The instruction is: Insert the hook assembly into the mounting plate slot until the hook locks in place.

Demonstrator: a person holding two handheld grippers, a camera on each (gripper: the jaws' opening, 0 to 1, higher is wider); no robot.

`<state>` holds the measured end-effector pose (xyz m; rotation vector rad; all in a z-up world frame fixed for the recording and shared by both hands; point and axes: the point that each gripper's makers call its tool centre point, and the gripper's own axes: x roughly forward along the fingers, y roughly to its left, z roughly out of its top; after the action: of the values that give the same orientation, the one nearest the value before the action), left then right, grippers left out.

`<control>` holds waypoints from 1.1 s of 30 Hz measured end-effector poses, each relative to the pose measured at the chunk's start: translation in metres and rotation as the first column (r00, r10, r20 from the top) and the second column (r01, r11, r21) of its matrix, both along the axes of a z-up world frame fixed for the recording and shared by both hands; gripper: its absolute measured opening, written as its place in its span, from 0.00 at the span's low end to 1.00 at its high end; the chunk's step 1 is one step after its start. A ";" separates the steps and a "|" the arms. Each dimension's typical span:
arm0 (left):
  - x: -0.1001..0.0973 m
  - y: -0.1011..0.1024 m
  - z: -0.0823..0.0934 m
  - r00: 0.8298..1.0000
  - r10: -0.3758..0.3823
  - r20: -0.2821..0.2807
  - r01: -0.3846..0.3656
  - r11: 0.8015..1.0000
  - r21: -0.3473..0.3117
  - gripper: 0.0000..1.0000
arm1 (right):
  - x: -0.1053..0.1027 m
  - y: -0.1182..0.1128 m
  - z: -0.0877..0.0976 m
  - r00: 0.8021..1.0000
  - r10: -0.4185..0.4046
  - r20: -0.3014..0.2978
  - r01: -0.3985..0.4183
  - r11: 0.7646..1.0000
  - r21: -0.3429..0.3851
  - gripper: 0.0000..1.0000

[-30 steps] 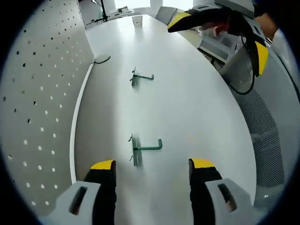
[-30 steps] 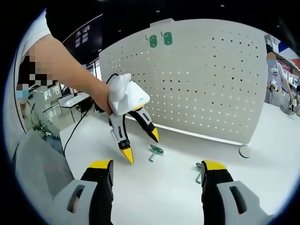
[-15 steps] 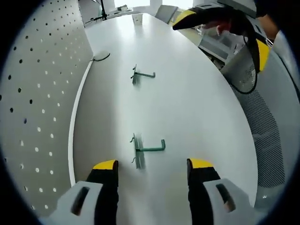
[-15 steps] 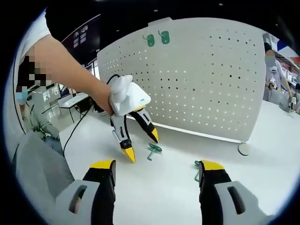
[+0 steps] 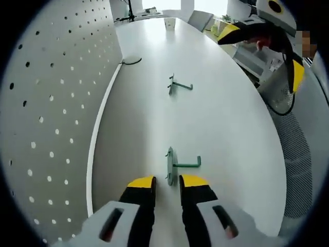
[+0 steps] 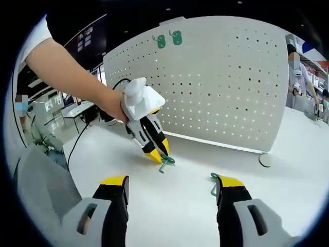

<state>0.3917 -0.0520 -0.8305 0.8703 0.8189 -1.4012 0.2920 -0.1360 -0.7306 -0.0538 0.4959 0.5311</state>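
Green hook: flat on white table, near pegboard
Left gripper: jaws narrowed around hook's plate, pickup underway
Right gripper: spread, empty
Next: clamp, lift, carry to pegboard

No writing to read anywhere here.

The pegboard is plain white with rows of holes and carries no label, number or brand; the green hooks hung at its top are unmarked, and so is the hook lying on the table. Off behind the arm in the right gripper view, a dark wall panel has a few pale marks that could be lettering, but they are too small and blurred to make out. The white casing of the left gripper shows no legible mark either.
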 end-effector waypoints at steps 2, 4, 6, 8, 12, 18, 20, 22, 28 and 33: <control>0.001 0.000 0.000 1.000 0.002 0.003 -0.002 1.000 -0.002 0.18 | 0.000 0.000 0.000 1.000 0.001 -0.002 -0.001 1.000 -0.001 0.66; 0.000 -0.001 0.000 1.000 -0.005 0.007 0.005 1.000 -0.004 0.17 | 0.000 0.000 -0.001 1.000 0.002 -0.002 -0.002 1.000 -0.002 0.66; 0.000 -0.001 0.000 1.000 -0.009 0.012 0.009 1.000 -0.008 0.16 | 0.000 0.000 -0.001 1.000 0.000 -0.005 0.000 1.000 0.000 0.65; -0.001 -0.002 0.000 1.000 -0.010 0.018 0.011 1.000 -0.013 0.14 | 0.000 -0.001 0.000 1.000 -0.002 -0.003 0.002 1.000 -0.003 0.65; 0.001 -0.003 0.000 1.000 0.003 0.030 -0.002 1.000 -0.020 0.11 | 0.000 -0.002 0.000 1.000 -0.007 -0.001 0.007 1.000 0.001 0.65; 0.002 -0.003 0.000 0.998 0.020 0.055 -0.018 0.999 -0.032 0.06 | -0.001 -0.002 0.000 1.000 -0.003 -0.001 0.003 1.000 -0.003 0.64; 0.002 -0.003 0.000 0.998 0.023 0.053 -0.022 0.999 -0.036 0.05 | -0.001 -0.003 0.000 1.000 -0.005 -0.002 0.005 1.000 -0.002 0.63; 0.003 -0.003 0.000 0.998 0.026 0.058 -0.024 0.999 -0.037 0.04 | -0.001 -0.003 0.000 1.000 -0.006 -0.003 0.006 1.000 -0.004 0.63; 0.002 -0.003 0.000 0.998 0.027 0.063 -0.026 0.999 -0.021 0.03 | -0.001 -0.003 0.001 1.000 -0.008 -0.002 0.008 1.000 -0.001 0.63; 0.002 -0.003 0.000 0.998 0.034 0.059 -0.033 0.999 -0.022 0.03 | -0.001 -0.004 0.001 1.000 -0.008 -0.002 0.008 1.000 -0.001 0.63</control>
<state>0.3941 -0.0546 -0.8302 0.8742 0.7688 -1.3465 0.2911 -0.1395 -0.7292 -0.0520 0.4986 0.5228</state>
